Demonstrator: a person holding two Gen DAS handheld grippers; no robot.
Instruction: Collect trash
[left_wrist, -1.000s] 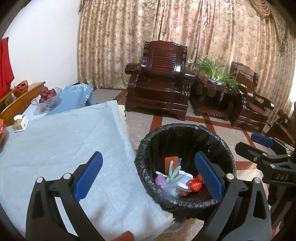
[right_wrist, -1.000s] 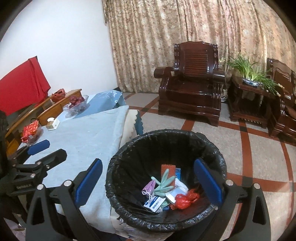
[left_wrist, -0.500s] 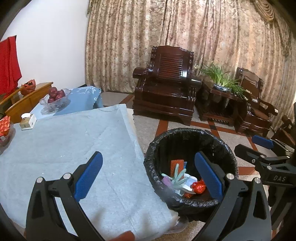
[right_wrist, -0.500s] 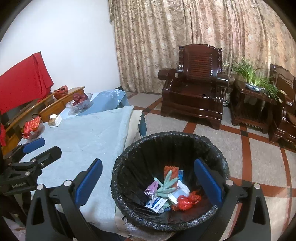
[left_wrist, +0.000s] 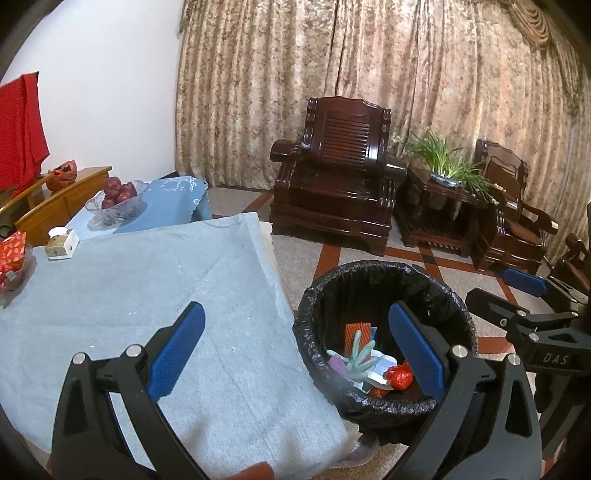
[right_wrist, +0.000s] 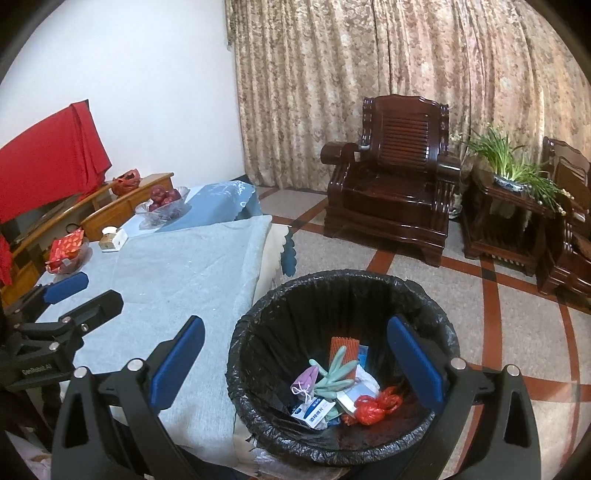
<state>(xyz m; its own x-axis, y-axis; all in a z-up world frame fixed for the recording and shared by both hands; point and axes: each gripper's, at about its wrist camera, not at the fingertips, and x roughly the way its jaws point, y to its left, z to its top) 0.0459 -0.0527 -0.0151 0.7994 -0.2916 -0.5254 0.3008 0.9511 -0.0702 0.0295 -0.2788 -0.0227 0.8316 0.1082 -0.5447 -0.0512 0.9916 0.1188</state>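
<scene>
A round bin with a black liner stands on the floor against the table's right edge. In it lie a green glove, a red crumpled bag, an orange ribbed piece, a white and blue packet and a purple pouch. My left gripper is open and holds nothing, straddling the table edge and the bin's near rim. My right gripper is open and bare above the bin. Each shows in the other's view: right gripper, left gripper.
A light blue cloth covers the table. At its far end stand a glass bowl of red fruit, a small white box and a dish with red packets. A dark wooden armchair and a potted plant stand beyond.
Both grippers have drawn back and up a little, so more of the table and room shows. Both stay open with nothing in them, and the trash in the bin has not moved.
</scene>
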